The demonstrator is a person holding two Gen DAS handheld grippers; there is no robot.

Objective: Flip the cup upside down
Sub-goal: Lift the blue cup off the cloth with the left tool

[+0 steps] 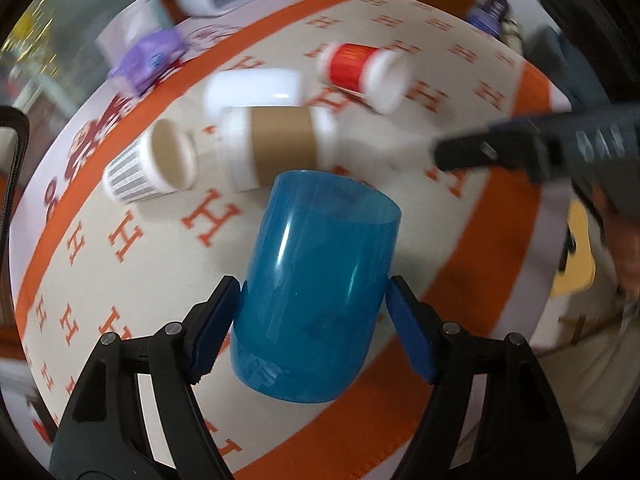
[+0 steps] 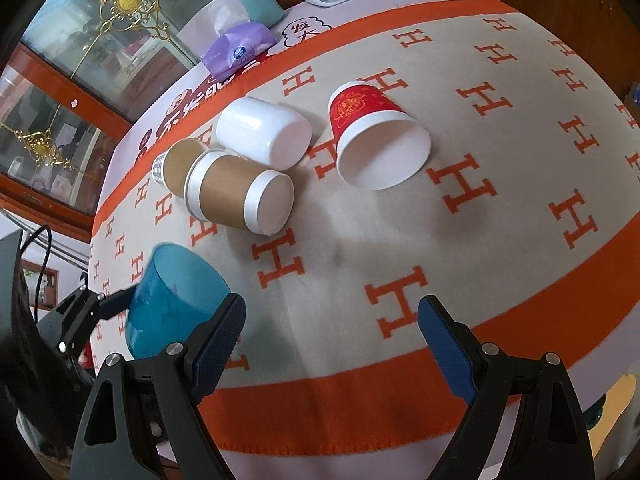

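The left gripper clasped the blue cup above the patterned cloth, apparently mid-flip; next it likely needed setting rim-down. The right gripper hung released, holding nothing

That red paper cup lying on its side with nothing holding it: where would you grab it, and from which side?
Judging by its pose, grip the red paper cup across its printed wall, about mid-length, coming down from above. It lies tipped over, mouth facing the open right gripper, so both curved sides are exposed. Pinch gently: the thin paper rim would likely crumple.
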